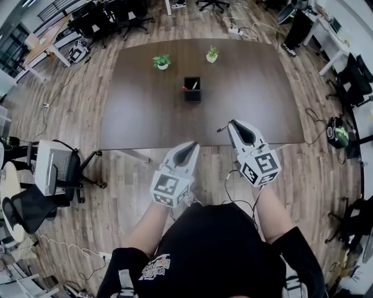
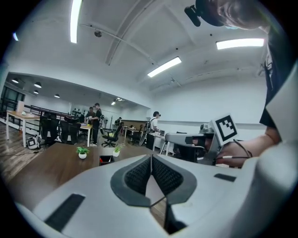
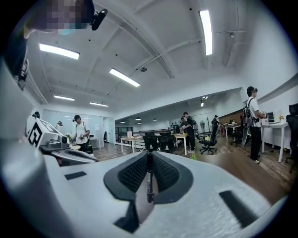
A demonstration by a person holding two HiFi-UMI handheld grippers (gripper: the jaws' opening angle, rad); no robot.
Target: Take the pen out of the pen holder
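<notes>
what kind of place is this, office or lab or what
Probably an open-plan office or shared workroom: a long dark meeting table in the middle, wheeled office chairs and white desks round the edges, and strip lights on the ceiling.

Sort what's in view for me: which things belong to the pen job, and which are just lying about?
Job in hand:
- pen, clamped in the right gripper
- pen holder, on the table
- left gripper, shut and empty

Lying about:
- two potted plants, on the table beyond the holder
- office chair, on the floor beside the table
</notes>
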